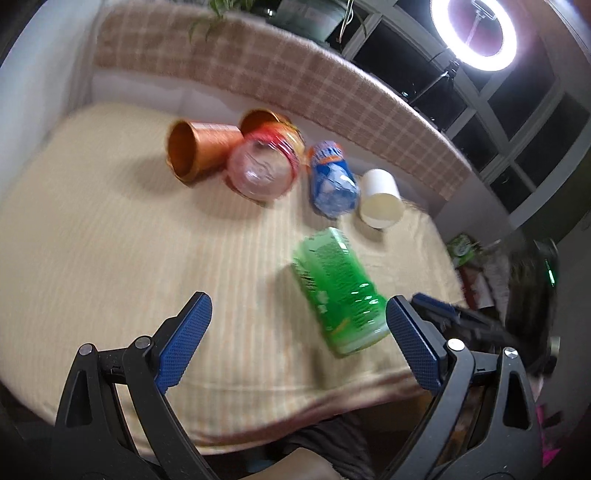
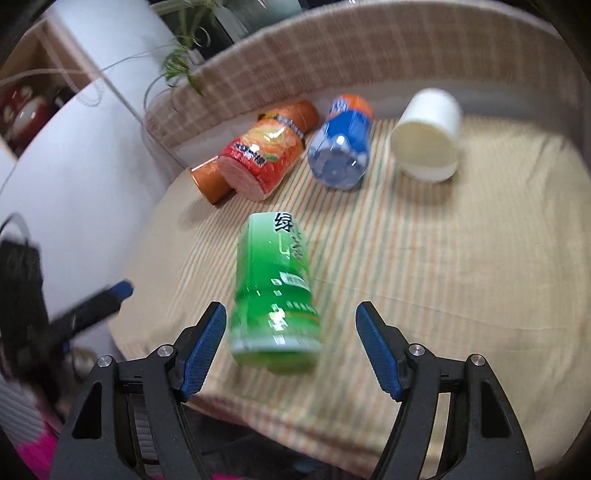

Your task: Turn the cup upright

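Note:
A white cup (image 1: pixel 380 199) lies on its side on the striped cloth, mouth toward me; it also shows in the right wrist view (image 2: pixel 428 136) at the far right. An orange cup (image 1: pixel 199 151) lies on its side at the far left, partly hidden in the right wrist view (image 2: pixel 210 181). A second orange cup (image 1: pixel 262 120) lies behind a red-labelled bottle. My left gripper (image 1: pixel 299 332) is open and empty near the table's front edge. My right gripper (image 2: pixel 291 339) is open, its jaws either side of the base of a lying green bottle (image 2: pixel 275 291).
The green bottle (image 1: pixel 340 288), a red-labelled bottle (image 1: pixel 264 168) and a blue bottle (image 1: pixel 332 181) lie on the cloth-covered table (image 1: pixel 110 240). A plaid cushioned back (image 1: pixel 295 81) borders the far side. A ring light (image 1: pixel 476 29) stands at the upper right. The right gripper's tip (image 1: pixel 436 304) shows in the left wrist view.

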A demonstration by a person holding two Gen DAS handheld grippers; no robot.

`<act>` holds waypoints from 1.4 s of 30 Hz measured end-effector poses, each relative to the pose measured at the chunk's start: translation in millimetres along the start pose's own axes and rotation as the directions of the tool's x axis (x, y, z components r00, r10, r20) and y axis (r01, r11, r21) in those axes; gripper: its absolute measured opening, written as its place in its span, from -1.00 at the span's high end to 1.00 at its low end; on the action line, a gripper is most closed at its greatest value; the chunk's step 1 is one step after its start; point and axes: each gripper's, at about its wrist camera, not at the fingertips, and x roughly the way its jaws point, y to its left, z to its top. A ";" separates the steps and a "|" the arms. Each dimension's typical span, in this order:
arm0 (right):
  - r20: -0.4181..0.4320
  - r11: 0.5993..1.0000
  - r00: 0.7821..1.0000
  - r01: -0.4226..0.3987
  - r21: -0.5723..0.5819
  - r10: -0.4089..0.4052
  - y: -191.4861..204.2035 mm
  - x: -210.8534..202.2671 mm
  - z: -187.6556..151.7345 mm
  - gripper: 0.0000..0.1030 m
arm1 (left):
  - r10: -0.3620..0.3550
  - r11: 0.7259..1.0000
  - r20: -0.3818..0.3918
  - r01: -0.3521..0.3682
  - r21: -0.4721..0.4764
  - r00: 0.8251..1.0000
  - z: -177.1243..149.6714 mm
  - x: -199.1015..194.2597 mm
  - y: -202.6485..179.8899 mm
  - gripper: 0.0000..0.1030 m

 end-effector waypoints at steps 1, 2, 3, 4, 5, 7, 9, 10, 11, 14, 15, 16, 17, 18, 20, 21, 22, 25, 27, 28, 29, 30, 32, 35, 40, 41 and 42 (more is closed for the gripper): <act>0.015 1.000 1.000 0.015 -0.014 -0.014 0.2 -6.9 -3.8 -0.41 | -0.008 1.000 -0.012 0.008 -0.017 1.000 2.2 6.6 -1.1 -0.89; 0.035 0.999 0.999 0.036 -0.028 -0.035 0.0 -16.1 -9.3 -0.41 | -0.012 0.999 -0.020 0.011 -0.031 1.000 3.9 12.1 -2.2 -0.89; 0.048 0.998 0.998 0.049 -0.033 -0.047 -0.2 -21.9 -11.8 -0.41 | -0.023 0.998 -0.034 0.021 -0.051 0.999 6.2 20.2 -3.3 -0.89; 0.066 0.997 0.996 0.064 -0.039 -0.061 -0.9 -30.6 -17.1 -0.41 | -0.035 0.997 -0.044 0.032 -0.065 0.998 7.2 25.5 -3.9 -0.89; 0.079 0.996 0.994 0.077 -0.044 -0.073 -1.5 -37.8 -21.8 -0.41 | -0.049 0.995 -0.059 0.044 -0.085 0.997 9.0 32.6 -5.0 -0.89; 0.101 0.994 0.991 0.097 -0.043 -0.092 -3.0 -48.0 -28.8 -0.41 | -0.069 0.991 -0.077 0.059 -0.118 0.995 11.6 43.7 -6.5 -0.89; 0.116 0.994 0.988 0.108 -0.025 -0.105 -8.5 -56.5 -35.8 -0.41 | -0.083 0.985 -0.097 0.067 -0.157 0.992 13.2 56.3 -8.1 -0.89; 0.120 0.994 0.987 0.110 -0.013 -0.108 -10.9 -58.8 -37.3 -0.41 | -0.089 0.983 -0.105 0.070 -0.170 0.991 13.2 60.5 -7.6 -0.89; 0.123 0.994 0.986 0.110 0.000 -0.109 -13.8 -60.8 -38.8 -0.41 | -0.098 0.978 -0.119 0.073 -0.195 0.988 13.5 67.3 -7.5 -0.89; 0.138 0.992 0.983 0.123 0.020 -0.125 -21.9 -65.3 -42.0 -0.41 | -0.113 0.963 -0.146 0.072 -0.260 0.983 14.2 81.8 -4.0 -0.89; 0.142 0.991 0.981 0.132 0.021 -0.133 -23.9 -66.0 -42.6 -0.41 | -0.117 0.956 -0.152 0.070 -0.283 0.981 14.7 85.7 -2.1 -0.89; 0.145 0.990 0.980 0.137 0.020 -0.139 -25.1 -66.2 -42.8 -0.41 | -0.120 0.951 -0.154 0.069 -0.303 0.981 15.5 89.2 -0.4 -0.89; 0.146 0.990 0.979 0.138 0.019 -0.139 -25.8 -66.1 -43.3 -0.41 | -0.118 0.947 -0.155 0.064 -0.316 0.981 16.6 92.8 1.1 -0.89; 0.146 0.991 0.980 0.136 0.019 -0.137 -26.9 -65.3 -43.4 -0.41 | -0.115 0.946 -0.156 0.060 -0.320 0.981 17.1 94.5 2.1 -0.89; 0.145 0.991 0.980 0.133 0.019 -0.134 -28.6 -64.3 -44.0 -0.41 | -0.112 0.943 -0.163 0.053 -0.329 0.980 17.8 100.4 3.0 -0.88; 0.144 0.991 0.980 0.132 0.019 -0.134 -29.5 -63.6 -44.4 -0.41 | -0.116 0.942 -0.169 0.054 -0.332 0.979 17.9 103.3 3.2 -0.87; 0.144 0.991 0.980 0.133 0.019 -0.134 -30.8 -63.3 -45.2 -0.41 | -0.116 0.941 -0.173 0.053 -0.333 0.978 17.7 105.4 2.9 -0.84; 0.147 0.990 0.979 0.139 0.025 -0.141 -34.2 -62.2 -45.8 -0.41 | -0.116 0.943 -0.187 0.049 -0.329 0.976 17.4 110.4 1.7 -0.67; 0.145 0.990 0.979 0.141 0.031 -0.144 -36.6 -61.0 -46.4 -0.41 | -0.109 0.946 -0.191 0.042 -0.322 0.976 17.6 113.3 -0.1 -0.65; 0.143 0.990 0.979 0.140 0.033 -0.143 -37.9 -60.3 -46.8 -0.41 | -0.104 0.947 -0.192 0.039 -0.318 0.976 17.8 114.4 -0.9 -0.63; 0.140 0.990 0.980 0.140 0.034 -0.143 -38.5 -59.5 -47.0 -0.41 | -0.102 0.949 -0.193 0.037 -0.314 0.976 17.7 115.0 -1.2 -0.61; 0.138 0.990 0.980 0.140 0.034 -0.144 -38.8 -59.0 -47.1 -0.41 | -0.102 0.949 -0.195 0.037 -0.312 0.976 17.5 115.4 -1.7 -0.58; 0.138 0.989 0.979 0.145 0.033 -0.148 -39.6 -58.5 -47.4 -0.41 | -0.100 0.952 -0.198 0.036 -0.305 0.975 17.3 117.2 -3.5 -0.50; 0.142 0.987 0.976 0.159 0.034 -0.162 -40.5 -58.9 -47.4 -0.41 | -0.082 0.961 -0.205 0.022 -0.276 0.975 17.2 120.3 -8.6 -0.36; 0.149 0.985 0.974 0.165 0.049 -0.170 -43.4 -61.8 -46.8 -0.41 | -0.054 0.973 -0.194 0.008 -0.229 0.980 17.1 118.6 -16.0 -0.32; 0.149 0.985 0.974 0.166 0.051 -0.172 -43.8 -62.1 -46.9 -0.41 | -0.043 0.978 -0.185 0.003 -0.210 0.982 17.2 116.6 -18.8 -0.31; 0.149 0.985 0.974 0.167 0.053 -0.173 -43.8 -62.2 -47.0 -0.41 | -0.034 0.981 -0.179 -0.002 -0.195 0.983 17.4 115.1 -21.1 -0.31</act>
